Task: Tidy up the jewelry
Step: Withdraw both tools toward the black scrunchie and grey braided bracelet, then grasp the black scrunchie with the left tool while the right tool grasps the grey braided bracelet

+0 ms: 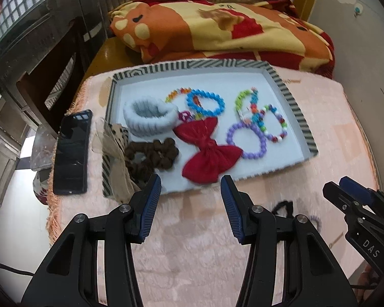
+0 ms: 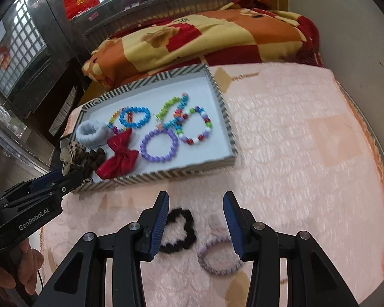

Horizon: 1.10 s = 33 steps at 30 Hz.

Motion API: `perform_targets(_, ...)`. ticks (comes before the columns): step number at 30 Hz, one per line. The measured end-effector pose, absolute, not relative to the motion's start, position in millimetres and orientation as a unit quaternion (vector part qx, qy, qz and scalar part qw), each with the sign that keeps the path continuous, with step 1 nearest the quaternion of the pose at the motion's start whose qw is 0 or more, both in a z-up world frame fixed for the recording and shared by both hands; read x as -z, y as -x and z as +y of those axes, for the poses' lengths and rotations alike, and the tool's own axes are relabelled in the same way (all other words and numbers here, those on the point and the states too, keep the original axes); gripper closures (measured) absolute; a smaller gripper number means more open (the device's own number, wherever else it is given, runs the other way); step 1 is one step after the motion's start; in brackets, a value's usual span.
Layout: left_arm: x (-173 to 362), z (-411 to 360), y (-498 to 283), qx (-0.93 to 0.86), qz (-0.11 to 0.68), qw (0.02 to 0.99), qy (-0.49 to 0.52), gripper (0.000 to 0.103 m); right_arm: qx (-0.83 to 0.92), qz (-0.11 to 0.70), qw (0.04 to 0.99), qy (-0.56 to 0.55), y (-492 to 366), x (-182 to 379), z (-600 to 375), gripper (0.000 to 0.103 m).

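Both wrist views, tray and loose pieces. My right claw (image 2: pixel 195 223) hangs with its jaws spread wide and nothing between them, just above two hair ties that lie on the pink fleece cover (image 2: pixel 294 153) near me: a black hair tie (image 2: pixel 181 232) bent into a heart-like loop, and a lilac hair tie (image 2: pixel 217 261) just to its right, the two touching or nearly so. My left claw (image 1: pixel 190 206) is likewise spread and empty, poised over the near edge of the striped tray (image 1: pixel 304 125).

The tray sits farther off, to the left of my right claw. It already holds a grey scrunchie (image 1: pixel 149 117), a brown scrunchie (image 1: pixel 151 154), a red bow (image 1: pixel 208 151), a purple bead bracelet (image 1: pixel 247 140), a blue bead bracelet (image 1: pixel 206 102) and several multicoloured bead strands; a phone (image 1: pixel 71 153) lies left of the tray.

I judge the step in hand to be picking up the black tie with the right claw. To do it well I would centre the left pad (image 2: pixel 158 227) outside the loop's left edge and the other inside the loop, so that I pinch one strand only and do not drag the lilac tie along. The fleece is soft; I would descend gently to avoid snagging pile. The motion blur here advises a slow approach.
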State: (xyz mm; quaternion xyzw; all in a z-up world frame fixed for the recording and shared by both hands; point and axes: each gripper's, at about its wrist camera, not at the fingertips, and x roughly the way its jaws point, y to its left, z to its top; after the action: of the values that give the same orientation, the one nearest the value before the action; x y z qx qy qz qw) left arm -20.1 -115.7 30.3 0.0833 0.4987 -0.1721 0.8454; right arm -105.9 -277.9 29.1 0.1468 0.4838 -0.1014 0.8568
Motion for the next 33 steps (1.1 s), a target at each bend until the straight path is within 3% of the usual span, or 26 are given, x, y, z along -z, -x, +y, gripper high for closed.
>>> perform_targets(18, 5.9, -146.6, 68.2, 0.26, 0.538, 0.792, -0.124, 0.053, 0.161, 0.513, 0.822, -0.191, 174.5, 12.4, -315.8, 0.061)
perform_targets(33, 33.1, -162.7, 65.7, 0.256, 0.559, 0.778, -0.131, 0.052, 0.143, 0.533, 0.814, -0.178, 163.3, 32.3, -317.3, 0.061)
